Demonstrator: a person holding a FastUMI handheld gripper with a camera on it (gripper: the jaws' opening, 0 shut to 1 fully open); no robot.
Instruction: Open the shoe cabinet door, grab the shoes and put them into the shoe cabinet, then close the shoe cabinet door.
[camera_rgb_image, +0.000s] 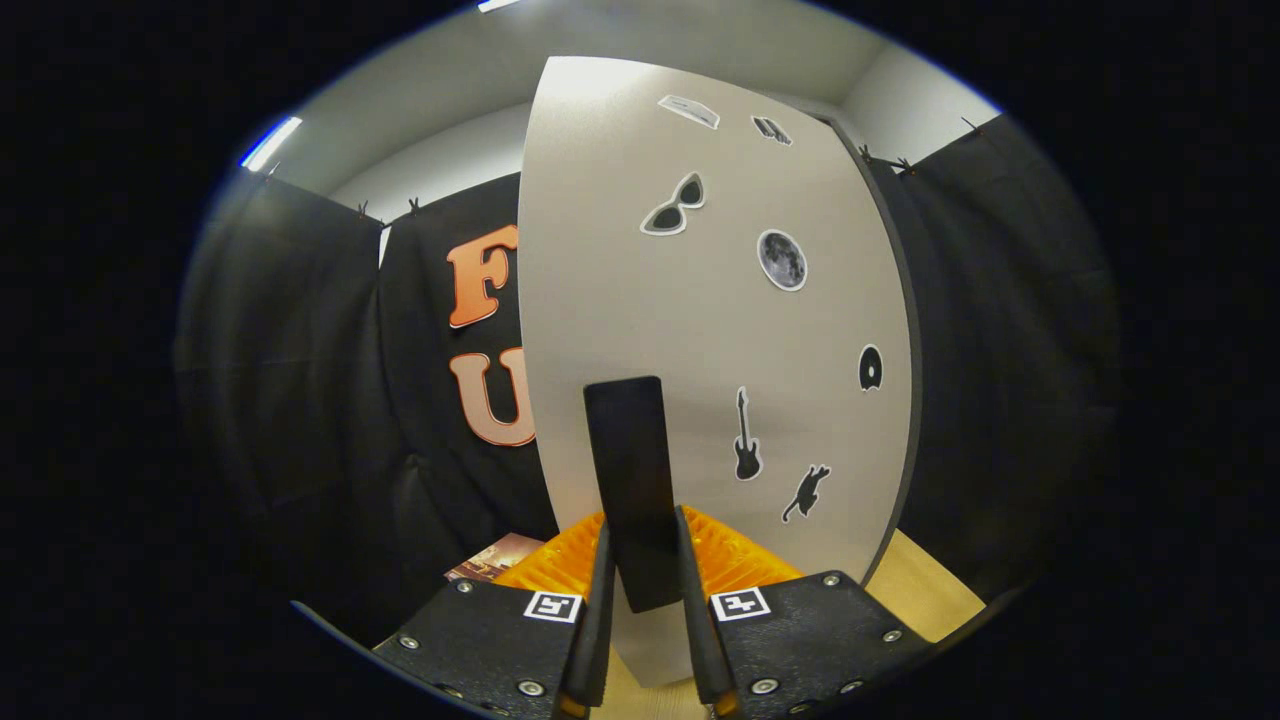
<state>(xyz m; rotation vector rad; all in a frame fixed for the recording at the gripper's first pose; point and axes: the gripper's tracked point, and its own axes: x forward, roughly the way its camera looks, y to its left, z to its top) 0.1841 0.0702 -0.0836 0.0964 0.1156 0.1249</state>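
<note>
The gripper is clamped on the door handle, likely the opening or closing step; next calls for swinging it.

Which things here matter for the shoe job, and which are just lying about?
Part of the job:
- cabinet door, pale, with stickers
- its black handle, gripped between the tongs, which are shut on it

Just lying about:
- sunglasses sticker, moon sticker, guitar sticker, cat sticker
- booklet on the floor beside the door
</note>
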